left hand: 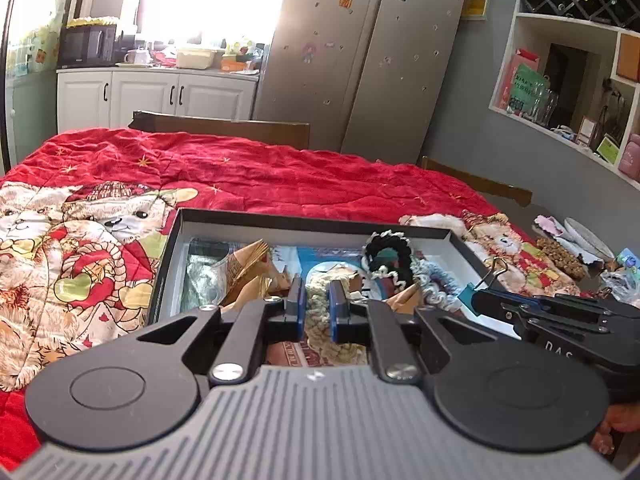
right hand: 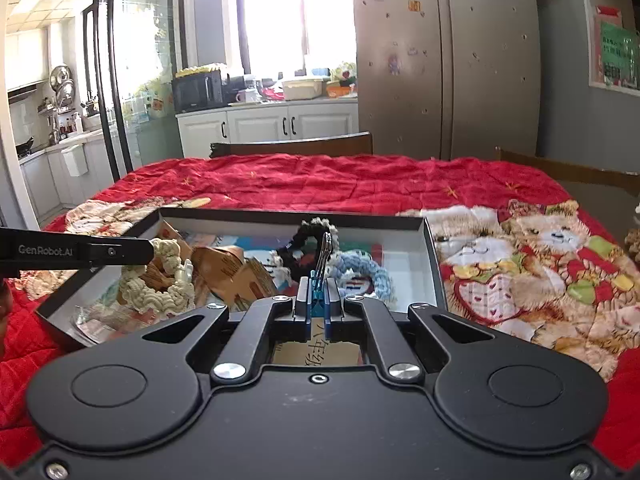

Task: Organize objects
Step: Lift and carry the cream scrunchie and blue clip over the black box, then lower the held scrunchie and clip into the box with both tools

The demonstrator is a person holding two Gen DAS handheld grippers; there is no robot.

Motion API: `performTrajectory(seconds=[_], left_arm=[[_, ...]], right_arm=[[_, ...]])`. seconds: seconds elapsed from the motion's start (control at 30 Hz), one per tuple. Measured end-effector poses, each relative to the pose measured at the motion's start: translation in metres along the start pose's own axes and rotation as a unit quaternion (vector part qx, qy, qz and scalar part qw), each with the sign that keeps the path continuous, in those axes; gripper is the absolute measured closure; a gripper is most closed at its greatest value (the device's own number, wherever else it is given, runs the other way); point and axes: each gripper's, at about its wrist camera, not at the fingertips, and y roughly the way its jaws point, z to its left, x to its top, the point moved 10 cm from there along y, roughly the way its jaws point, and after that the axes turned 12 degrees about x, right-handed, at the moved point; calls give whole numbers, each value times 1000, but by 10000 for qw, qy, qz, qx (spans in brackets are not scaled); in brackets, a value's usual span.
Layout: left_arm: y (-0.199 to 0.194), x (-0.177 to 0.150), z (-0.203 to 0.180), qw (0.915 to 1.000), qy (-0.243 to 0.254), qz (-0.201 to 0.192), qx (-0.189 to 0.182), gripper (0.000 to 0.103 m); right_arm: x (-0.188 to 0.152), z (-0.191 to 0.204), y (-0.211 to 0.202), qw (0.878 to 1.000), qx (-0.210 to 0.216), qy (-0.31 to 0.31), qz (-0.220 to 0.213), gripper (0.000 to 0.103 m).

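A shallow black box with a white inside lies on the red quilt and holds crocheted rings, brown folded paper and foil. My left gripper is shut on a cream crocheted ring; in the right wrist view that ring hangs from the left gripper over the box's left part. My right gripper is shut on a teal binder clip with its wire handles pointing up, held above the box's front edge. The left wrist view shows the same clip at the right gripper's tip.
A black crocheted ring and a pale blue one lie in the box. The red bear-print quilt covers the table. Loose items sit at the table's right edge. Chair backs, a fridge and kitchen cabinets stand behind.
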Motion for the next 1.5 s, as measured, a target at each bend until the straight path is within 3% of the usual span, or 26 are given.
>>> performTrajectory(seconds=[1.5], left_arm=[[32,-23,-7,9971,620,206,402,88]], right_arm=[[-22,-4,34,9987,-76,20,494,96]])
